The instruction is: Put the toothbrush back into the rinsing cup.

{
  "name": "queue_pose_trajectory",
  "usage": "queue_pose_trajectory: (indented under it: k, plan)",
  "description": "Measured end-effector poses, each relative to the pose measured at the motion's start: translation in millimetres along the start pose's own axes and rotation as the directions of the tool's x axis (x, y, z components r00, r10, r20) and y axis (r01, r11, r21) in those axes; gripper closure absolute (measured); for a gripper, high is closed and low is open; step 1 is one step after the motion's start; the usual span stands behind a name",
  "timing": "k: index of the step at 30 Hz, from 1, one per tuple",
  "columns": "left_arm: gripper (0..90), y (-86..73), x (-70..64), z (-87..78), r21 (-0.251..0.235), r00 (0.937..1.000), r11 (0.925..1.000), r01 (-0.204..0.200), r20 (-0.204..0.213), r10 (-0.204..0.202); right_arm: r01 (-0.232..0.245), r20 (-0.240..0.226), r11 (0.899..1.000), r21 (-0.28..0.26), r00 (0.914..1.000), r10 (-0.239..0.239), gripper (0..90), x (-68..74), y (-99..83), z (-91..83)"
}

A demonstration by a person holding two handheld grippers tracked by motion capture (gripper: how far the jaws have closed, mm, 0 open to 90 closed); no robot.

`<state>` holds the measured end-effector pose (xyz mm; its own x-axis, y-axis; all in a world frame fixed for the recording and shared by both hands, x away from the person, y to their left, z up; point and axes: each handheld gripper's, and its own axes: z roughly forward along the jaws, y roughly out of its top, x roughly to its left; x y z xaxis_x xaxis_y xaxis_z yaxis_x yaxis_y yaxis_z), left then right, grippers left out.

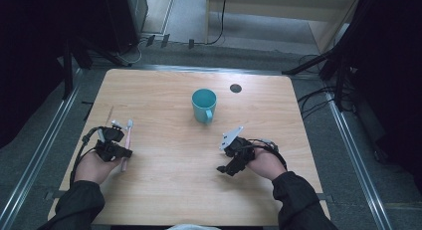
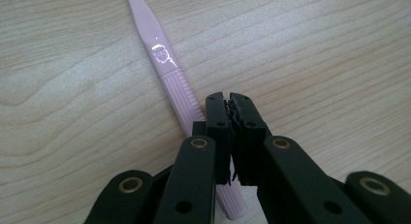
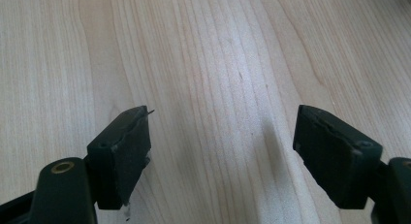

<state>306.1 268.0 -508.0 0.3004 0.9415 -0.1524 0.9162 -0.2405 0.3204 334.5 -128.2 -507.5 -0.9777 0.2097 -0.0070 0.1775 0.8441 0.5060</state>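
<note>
Lying flat on the wooden bench [image 1: 169,155], toward its left edge: pink toothbrush [image 2: 165,69], bristle end pointing away; hovering right over the handle's near end, left claw [image 2: 228,100], clenched, jaws pressed together with nothing between; resting well apart at the right, right claw [image 3: 220,136], released, jaws spread wide; standing mid-bench beyond both, teal mug [image 1: 204,105].

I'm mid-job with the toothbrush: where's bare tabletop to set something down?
Bare wood lies between the left gripper and right gripper, in front of the teal mug, and along the far edge left of the mug. It is tight at the left, where the pink toothbrush lies by the shut jaws.
</note>
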Motion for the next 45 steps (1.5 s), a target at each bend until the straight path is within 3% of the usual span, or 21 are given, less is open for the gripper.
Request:
queue_pose_trajectory:
  k: [6,16,23,32,39,45]
  plan:
    - [83.9,3.0,0.6,-8.5,-0.036,0.9999,0.9993,0.014,0.008,-0.013,0.0,0.0,1.0,0.002,1.0,0.0,21.2,0.2,0.1,0.2]
    - [72.7,12.0,13.4,-22.1,-0.095,0.9968,0.9923,0.08,0.004,-0.08,0.001,0.001,1.0,0.01,1.0,-0.001,21.2,0.6,-0.6,0.6]
    - [69.8,19.7,24.5,-20.9,-0.059,0.991,0.9896,0.132,-0.018,-0.133,-0.006,-0.002,1.0,0.014,1.0,0.006,21.2,1.9,-1.7,1.1]
    - [69.2,34.2,27.8,-11.8,-0.016,0.9836,0.9842,0.176,-0.035,-0.177,-0.01,0.001,1.0,0.02,0.9999,0.01,21.2,3.0,-4.3,0.4]
    - [69.4,42.2,27.6,-5.3,0.05,0.9808,0.9814,0.185,-0.071,-0.182,-0.017,0.003,1.0,0.022,0.9999,0.017,21.2,3.5,-6.1,-0.3]
    - [69.4,48.1,26.5,-0.6,0.086,0.9806,0.9779,0.191,-0.063,-0.186,-0.019,0.007,0.999,0.029,0.9998,0.019,21.2,3.8,-7.5,-0.8]
